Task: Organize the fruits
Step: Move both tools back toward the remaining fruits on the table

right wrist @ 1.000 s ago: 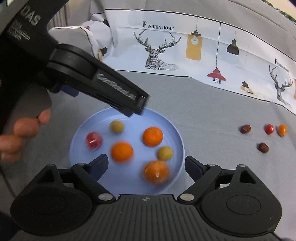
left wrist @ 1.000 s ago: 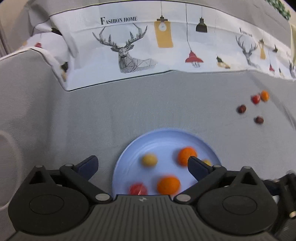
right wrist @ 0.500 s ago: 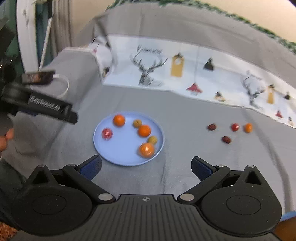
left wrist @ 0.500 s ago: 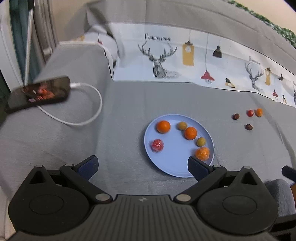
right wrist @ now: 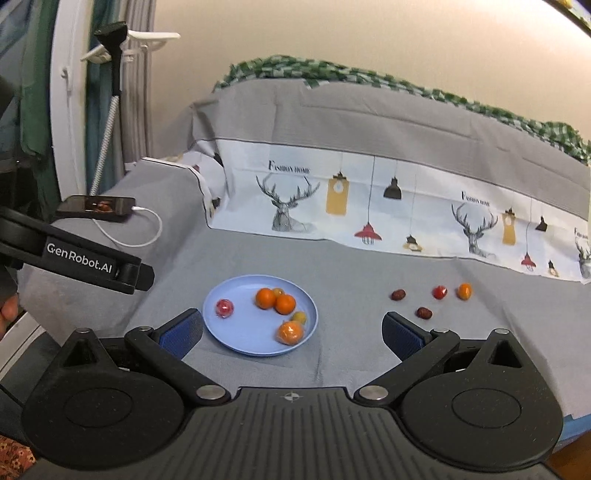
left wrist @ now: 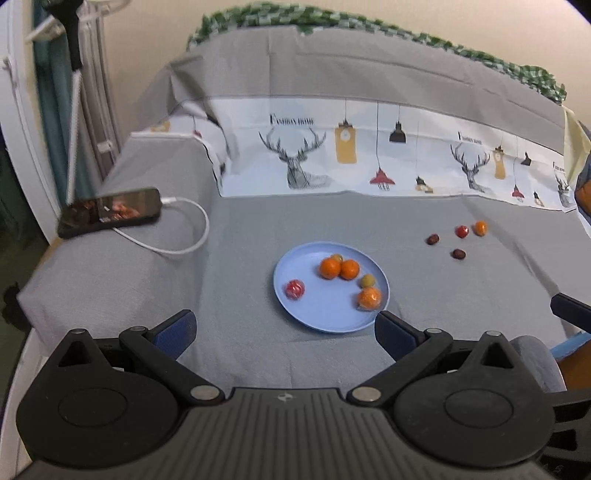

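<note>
Meanwhile, both hand-held grippers, left (left wrist: 284, 328) and right (right wrist: 291, 330), wide open and empty above blue plate (right wrist: 236, 341), phone (left wrist: 110, 211) charging nearby.

Soft, even indoor light fills the room, neither bright nor dim, with a warm tint on the wall. Shadows are faint: only a thin one hugs the blue plate (right wrist: 236, 341). No glare anywhere. Both views bend strongly toward the edges, with dark corners. The left wrist view is slightly smeared, its green checked blanket (left wrist: 369, 26) blurred; the right wrist view looks sharper.
</note>
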`<state>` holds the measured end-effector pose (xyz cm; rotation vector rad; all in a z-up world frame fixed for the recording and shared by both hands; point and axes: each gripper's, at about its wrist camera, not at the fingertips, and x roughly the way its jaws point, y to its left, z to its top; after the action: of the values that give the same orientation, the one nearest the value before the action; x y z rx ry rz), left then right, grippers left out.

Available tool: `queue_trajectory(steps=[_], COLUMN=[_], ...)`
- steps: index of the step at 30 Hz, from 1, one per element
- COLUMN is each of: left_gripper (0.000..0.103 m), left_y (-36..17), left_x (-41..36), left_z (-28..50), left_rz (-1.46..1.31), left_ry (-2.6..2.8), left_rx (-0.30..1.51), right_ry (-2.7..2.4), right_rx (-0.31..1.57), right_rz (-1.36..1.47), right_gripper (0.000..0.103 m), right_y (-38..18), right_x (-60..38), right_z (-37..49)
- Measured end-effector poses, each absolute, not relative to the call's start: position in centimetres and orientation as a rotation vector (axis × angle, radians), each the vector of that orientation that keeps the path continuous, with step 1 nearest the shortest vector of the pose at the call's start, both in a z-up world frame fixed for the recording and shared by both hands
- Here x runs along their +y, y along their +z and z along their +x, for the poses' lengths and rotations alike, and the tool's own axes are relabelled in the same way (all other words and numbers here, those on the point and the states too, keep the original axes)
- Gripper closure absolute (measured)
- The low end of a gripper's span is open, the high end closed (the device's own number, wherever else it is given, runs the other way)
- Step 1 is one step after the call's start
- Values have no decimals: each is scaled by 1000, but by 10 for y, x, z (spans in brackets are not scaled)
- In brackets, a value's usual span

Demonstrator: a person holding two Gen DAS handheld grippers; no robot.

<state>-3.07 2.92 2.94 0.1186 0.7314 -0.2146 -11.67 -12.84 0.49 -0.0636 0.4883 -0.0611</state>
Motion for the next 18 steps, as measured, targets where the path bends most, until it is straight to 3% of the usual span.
queue_trajectory(steps=[18], left_gripper=[0], left_y=[35], left_x=[21], left_z=[-46], left_rz=[148], left_ry=[-225], left_rx=[732], right_ry=[-80], right_rx=[423], right_rz=[-45], right_gripper=[1], right_y=[14], right_x=[-131], right_z=[-141])
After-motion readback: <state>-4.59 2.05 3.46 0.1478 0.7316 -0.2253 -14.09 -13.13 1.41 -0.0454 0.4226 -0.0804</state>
